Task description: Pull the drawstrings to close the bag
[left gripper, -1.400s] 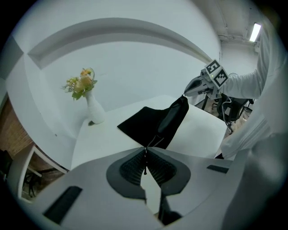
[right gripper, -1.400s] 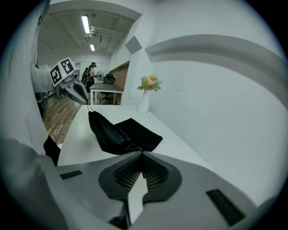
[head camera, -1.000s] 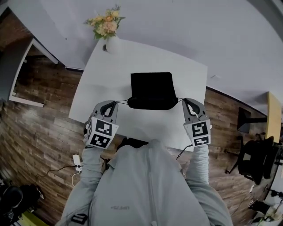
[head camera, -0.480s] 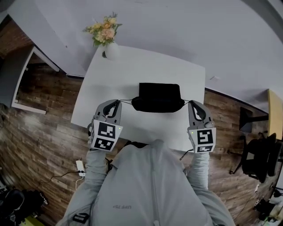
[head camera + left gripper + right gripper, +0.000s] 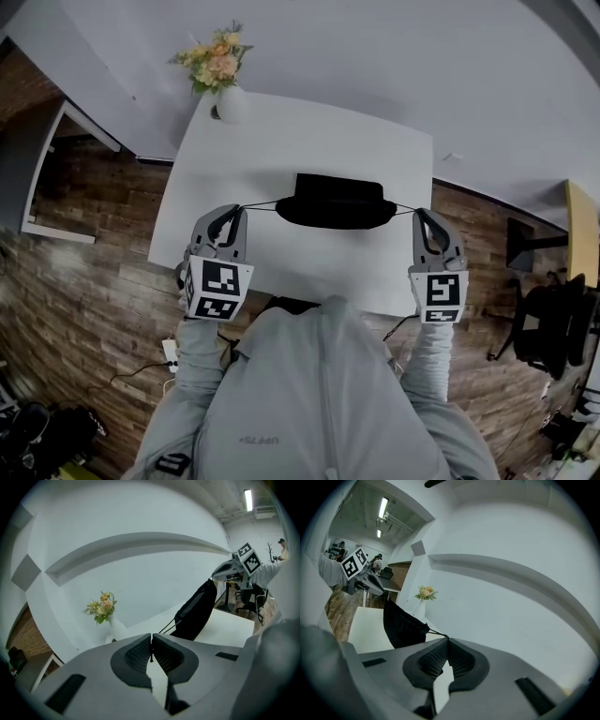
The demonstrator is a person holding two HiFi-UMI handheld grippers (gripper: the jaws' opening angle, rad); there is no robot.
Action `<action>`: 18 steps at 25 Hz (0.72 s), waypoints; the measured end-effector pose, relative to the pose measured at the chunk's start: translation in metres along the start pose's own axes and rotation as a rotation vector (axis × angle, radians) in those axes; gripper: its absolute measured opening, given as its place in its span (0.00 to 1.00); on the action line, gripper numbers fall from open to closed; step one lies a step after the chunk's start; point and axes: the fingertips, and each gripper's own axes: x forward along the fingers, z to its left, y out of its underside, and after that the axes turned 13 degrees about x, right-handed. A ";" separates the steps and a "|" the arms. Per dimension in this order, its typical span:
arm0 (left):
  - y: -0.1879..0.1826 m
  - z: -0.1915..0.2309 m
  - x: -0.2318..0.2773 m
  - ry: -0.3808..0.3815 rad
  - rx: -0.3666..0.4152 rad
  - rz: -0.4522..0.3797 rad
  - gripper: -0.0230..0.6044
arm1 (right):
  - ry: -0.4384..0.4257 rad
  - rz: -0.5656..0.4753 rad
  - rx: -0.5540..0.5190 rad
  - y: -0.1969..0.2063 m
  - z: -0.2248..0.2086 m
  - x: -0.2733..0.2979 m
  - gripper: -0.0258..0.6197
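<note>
The black drawstring bag (image 5: pixel 335 200) hangs between my two grippers over the white table (image 5: pixel 281 141), its mouth gathered narrow. A thin black drawstring (image 5: pixel 262 205) runs taut from the bag's left end to my left gripper (image 5: pixel 240 211), which is shut on it. Another drawstring (image 5: pixel 404 208) runs from the right end to my right gripper (image 5: pixel 419 214), also shut on it. The left gripper view has the cord (image 5: pixel 165 629) leading from the closed jaws (image 5: pixel 151 638) to the bag (image 5: pixel 194 611). In the right gripper view the cord (image 5: pixel 436 632) enters the closed jaws (image 5: pixel 447 640) from the bag (image 5: pixel 401 625).
A white vase of flowers (image 5: pixel 217 70) stands at the table's far left corner. Wood floor surrounds the table. A power strip with cable (image 5: pixel 170 353) lies on the floor at the left, and office chairs (image 5: pixel 544 333) stand at the right.
Both grippers have risen and drawn further apart. The bag has come up off the table, the strings have tightened and its mouth has gathered narrower.
</note>
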 end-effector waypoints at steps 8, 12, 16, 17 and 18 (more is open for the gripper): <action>0.021 0.011 0.001 -0.026 0.072 0.071 0.09 | 0.069 0.069 -0.038 0.011 -0.008 -0.003 0.08; 0.032 0.012 0.003 -0.020 0.101 0.094 0.09 | 0.095 0.099 -0.055 0.022 -0.010 -0.004 0.08; 0.037 0.012 0.010 -0.012 0.132 0.121 0.09 | 0.118 0.132 -0.072 0.032 -0.018 -0.005 0.08; 0.039 0.012 0.012 -0.007 0.138 0.127 0.09 | 0.123 0.138 -0.076 0.034 -0.020 -0.006 0.08; 0.041 0.010 0.013 -0.001 0.144 0.133 0.09 | 0.128 0.144 -0.081 0.036 -0.022 -0.007 0.08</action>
